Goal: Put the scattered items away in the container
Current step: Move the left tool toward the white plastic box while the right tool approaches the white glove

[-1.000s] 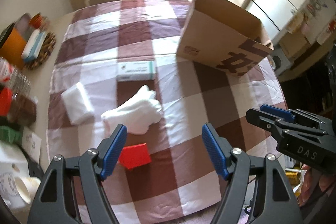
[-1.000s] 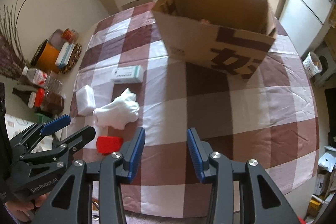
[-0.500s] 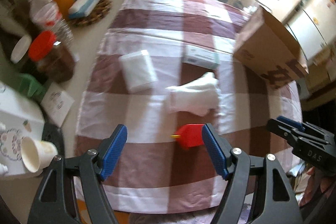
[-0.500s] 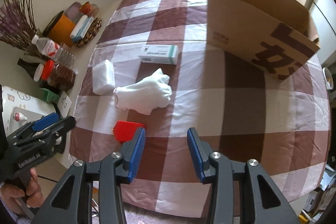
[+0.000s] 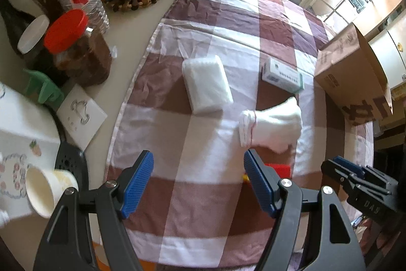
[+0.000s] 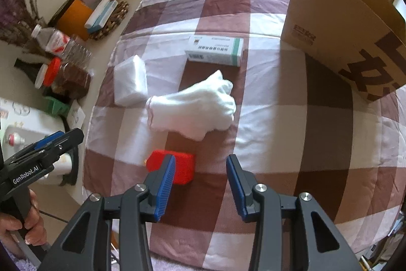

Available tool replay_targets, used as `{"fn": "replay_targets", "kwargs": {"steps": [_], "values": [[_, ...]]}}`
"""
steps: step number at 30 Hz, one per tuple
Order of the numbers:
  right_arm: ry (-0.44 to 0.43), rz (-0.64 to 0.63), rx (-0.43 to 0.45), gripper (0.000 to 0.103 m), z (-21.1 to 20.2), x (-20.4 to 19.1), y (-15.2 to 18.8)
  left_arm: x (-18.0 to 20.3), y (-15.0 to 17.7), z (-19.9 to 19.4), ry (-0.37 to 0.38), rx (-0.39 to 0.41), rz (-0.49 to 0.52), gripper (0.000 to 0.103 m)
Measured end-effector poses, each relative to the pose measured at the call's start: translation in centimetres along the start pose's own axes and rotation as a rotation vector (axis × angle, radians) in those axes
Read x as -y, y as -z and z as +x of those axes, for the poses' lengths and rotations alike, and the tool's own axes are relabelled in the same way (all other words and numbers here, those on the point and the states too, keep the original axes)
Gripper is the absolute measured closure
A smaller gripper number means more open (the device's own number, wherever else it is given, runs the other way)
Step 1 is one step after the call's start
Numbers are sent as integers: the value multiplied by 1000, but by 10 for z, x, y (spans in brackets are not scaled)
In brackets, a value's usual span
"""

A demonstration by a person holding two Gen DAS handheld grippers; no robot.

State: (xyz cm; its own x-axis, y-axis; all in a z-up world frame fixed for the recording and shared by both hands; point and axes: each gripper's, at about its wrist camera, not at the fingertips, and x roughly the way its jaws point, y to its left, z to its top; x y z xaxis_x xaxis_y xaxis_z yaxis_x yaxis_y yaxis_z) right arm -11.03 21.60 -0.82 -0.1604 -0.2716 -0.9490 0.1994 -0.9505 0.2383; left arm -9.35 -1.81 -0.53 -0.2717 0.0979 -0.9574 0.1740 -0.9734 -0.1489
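A round table is covered by a checked cloth in brown and white. Four loose items are seen on the cloth, all toward its left edge. A white glove lies crumpled near the middle of that side. A folded white pad is placed just beside the glove's cuff, closer to the cloth's left edge. A white and green medicine box lies flat just beyond the glove, toward the far edge. A small red block is set near the front edge, a little apart from the glove.

A cardboard box stands open at the far right corner of the cloth, well apart from the four items. What it holds cannot be told.

The right gripper is held above the front edge with its jaws parted and nothing between them; the red block is partly hidden behind its left finger. The left gripper is held over the front left part of the cloth, its jaws spread wider and likewise released. A hand is seen on the left gripper's handle.

Bottles, a red-lidded jar and a paper cup are grouped on the bare table beyond the cloth's left edge.
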Motion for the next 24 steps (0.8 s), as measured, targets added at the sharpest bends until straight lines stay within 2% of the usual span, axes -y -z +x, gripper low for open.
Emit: {"fn": "replay_targets", "kwargs": {"steps": [3,12,19,24], "values": [[13,29,9,54,9,6,-14,-1,-22,13,6,-6,-18,28],[39,67,-35,53,58,19,-48,3,-75,66,-10,-70,-29,28],[30,80,-81,53,85,19,-61,3,-87,106,-11,-146,-42,28],[16,76,-113,53,98,16,-67,3,-92,117,6,-160,-48,27]]}}
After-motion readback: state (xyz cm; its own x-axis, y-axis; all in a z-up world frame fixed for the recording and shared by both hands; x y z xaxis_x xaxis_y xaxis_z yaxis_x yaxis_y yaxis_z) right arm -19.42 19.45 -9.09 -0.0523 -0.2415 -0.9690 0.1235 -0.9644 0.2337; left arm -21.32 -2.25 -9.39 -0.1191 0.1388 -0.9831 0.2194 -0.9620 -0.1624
